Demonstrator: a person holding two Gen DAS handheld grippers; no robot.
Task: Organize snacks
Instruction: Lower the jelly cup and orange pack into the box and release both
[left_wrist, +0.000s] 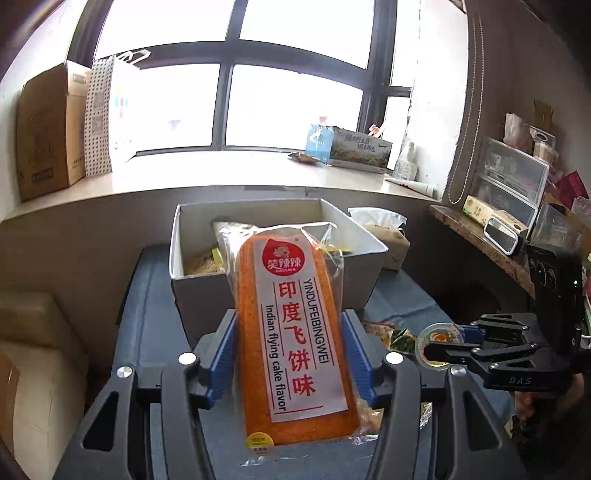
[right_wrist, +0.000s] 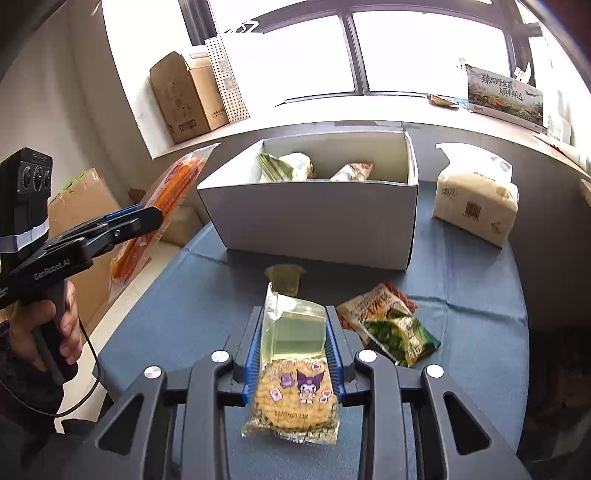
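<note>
Snacks first: my left gripper (left_wrist: 290, 354) has its fingers clenched on the orange flatbread pack (left_wrist: 295, 332), lifted at frame centre before the white box (left_wrist: 199, 291). My right gripper (right_wrist: 293, 350) fingers grasp a clear cracker packet (right_wrist: 293, 354) low at centre above the blue counter (right_wrist: 461, 288); two loose packets (right_wrist: 388, 321) lie right of it.

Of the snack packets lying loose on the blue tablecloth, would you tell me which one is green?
The crinkled green foil packet, lying to the right of the right gripper. The orange-and-white packet touching it is not green, and the small clear jelly cup is pale yellow.
</note>
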